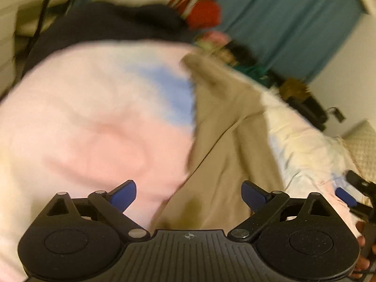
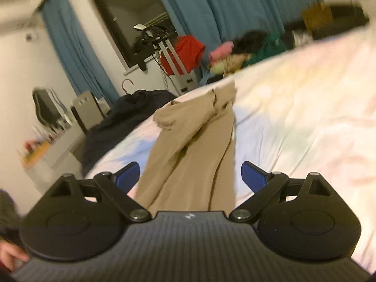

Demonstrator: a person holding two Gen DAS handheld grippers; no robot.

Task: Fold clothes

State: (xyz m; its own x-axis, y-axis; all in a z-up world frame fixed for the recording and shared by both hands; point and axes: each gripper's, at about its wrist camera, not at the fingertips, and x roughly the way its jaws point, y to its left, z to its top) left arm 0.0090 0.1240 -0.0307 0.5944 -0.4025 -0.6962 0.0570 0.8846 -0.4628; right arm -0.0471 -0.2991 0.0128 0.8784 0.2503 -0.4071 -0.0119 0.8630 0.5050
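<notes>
Tan trousers (image 1: 223,129) lie lengthwise on a bed with a pastel pink, blue and white sheet (image 1: 94,117). My left gripper (image 1: 189,195) hovers open above the near end of the trousers, with nothing between its blue pads. A blue finger (image 1: 345,196) of my right gripper shows at the right edge, with a hand below it. In the right wrist view the trousers (image 2: 195,136) run away from me, waistband at the far end. My right gripper (image 2: 190,172) stands open over the leg ends on the sheet (image 2: 293,117), and its pads press on nothing.
A dark navy garment (image 2: 131,108) lies at the bed's far left edge. Beyond the bed are a red garment (image 2: 188,47) on a white stand (image 2: 174,65), a pile of mixed clothes (image 2: 246,49) and teal curtains (image 2: 223,7). A quilted cushion (image 1: 362,145) sits at the right.
</notes>
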